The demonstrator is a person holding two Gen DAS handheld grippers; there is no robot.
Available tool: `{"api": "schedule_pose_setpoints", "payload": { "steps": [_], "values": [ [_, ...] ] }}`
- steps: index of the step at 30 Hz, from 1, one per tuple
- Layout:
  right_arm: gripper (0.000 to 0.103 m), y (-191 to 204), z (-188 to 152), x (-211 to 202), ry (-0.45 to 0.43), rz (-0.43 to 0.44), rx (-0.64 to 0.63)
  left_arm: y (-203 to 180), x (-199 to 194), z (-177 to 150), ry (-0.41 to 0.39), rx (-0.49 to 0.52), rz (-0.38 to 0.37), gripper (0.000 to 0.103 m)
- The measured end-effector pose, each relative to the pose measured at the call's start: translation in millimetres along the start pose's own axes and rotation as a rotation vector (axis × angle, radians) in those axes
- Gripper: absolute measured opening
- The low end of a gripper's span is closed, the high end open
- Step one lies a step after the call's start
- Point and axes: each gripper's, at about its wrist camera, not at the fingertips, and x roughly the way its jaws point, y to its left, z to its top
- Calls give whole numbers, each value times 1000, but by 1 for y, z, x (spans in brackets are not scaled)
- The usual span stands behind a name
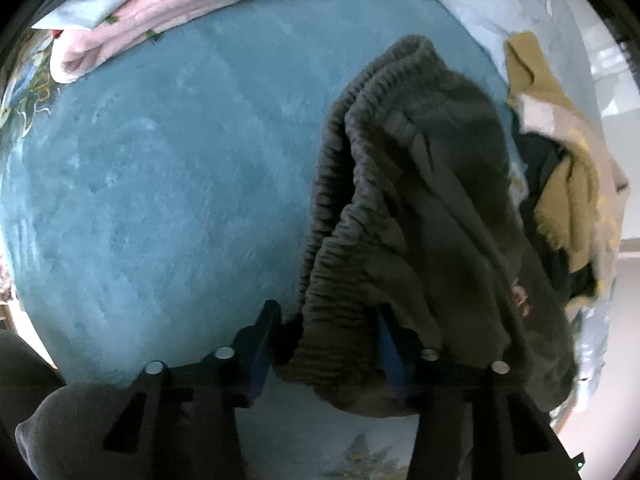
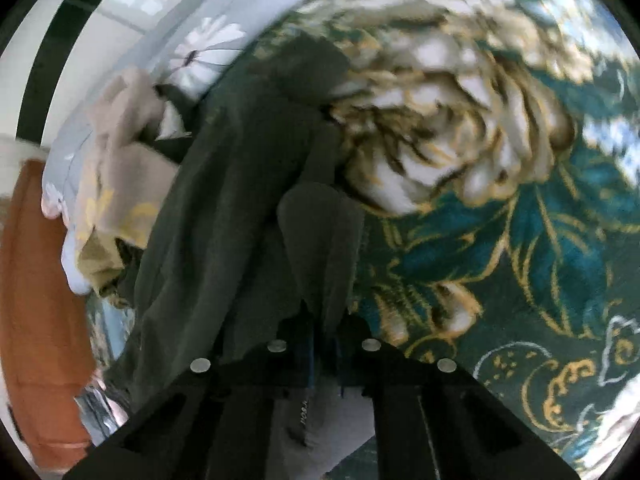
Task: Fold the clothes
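A dark olive-grey garment with a ribbed elastic waistband (image 1: 416, 200) hangs above a teal blanket (image 1: 160, 184). My left gripper (image 1: 326, 344) has its fingers apart, with the waistband cloth bunched between them. In the right wrist view the same dark garment (image 2: 240, 208) hangs from my right gripper (image 2: 322, 344), whose fingers are pinched close together on a fold of it. The cloth hides most of both pairs of fingertips.
A pink folded blanket (image 1: 192, 0) lies at the far edge of the teal blanket. A heap of mustard, beige and black clothes (image 1: 568, 184) lies to the right; it also shows in the right wrist view (image 2: 120, 184). A green floral bedcover (image 2: 500, 220) lies below.
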Motion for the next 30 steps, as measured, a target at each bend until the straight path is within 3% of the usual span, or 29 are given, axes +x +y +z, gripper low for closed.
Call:
{"api": "schedule_pose_setpoints", "payload": {
  "steps": [1, 3, 5, 7, 10, 13, 17, 19, 26, 30],
  "values": [
    [6, 6, 2, -15, -27, 28, -9, 3, -7, 4, -19, -6, -19, 31],
    [5, 14, 6, -45, -90, 68, -21, 9, -23, 13, -48, -21, -67, 16],
    [5, 18, 7, -91, -176, 112, -44, 17, -51, 24, -83, -38, -141, 14],
    [5, 21, 5, -141, -267, 151, -78, 22, -78, 30, -155, -17, -151, 9],
    [5, 11, -14, -186, -332, 128, -115, 28, -106, 42, -241, 27, -127, 0],
    [5, -13, -28, -164, -255, 1, -90, 34, -94, 54, -220, 36, -108, 0],
    [6, -47, -39, -107, -132, -90, 28, 43, -59, 32, -94, 17, -116, 1],
    [6, -54, -41, -91, -115, -129, 42, 43, -48, 20, -57, 24, -118, 1],
    [6, -54, -24, -93, -115, -121, 23, 28, -57, 14, -65, 40, -163, 2],
    [8, -56, -27, -91, -102, -127, 17, 31, -62, 20, -58, 41, -145, 5]
  ]
}}
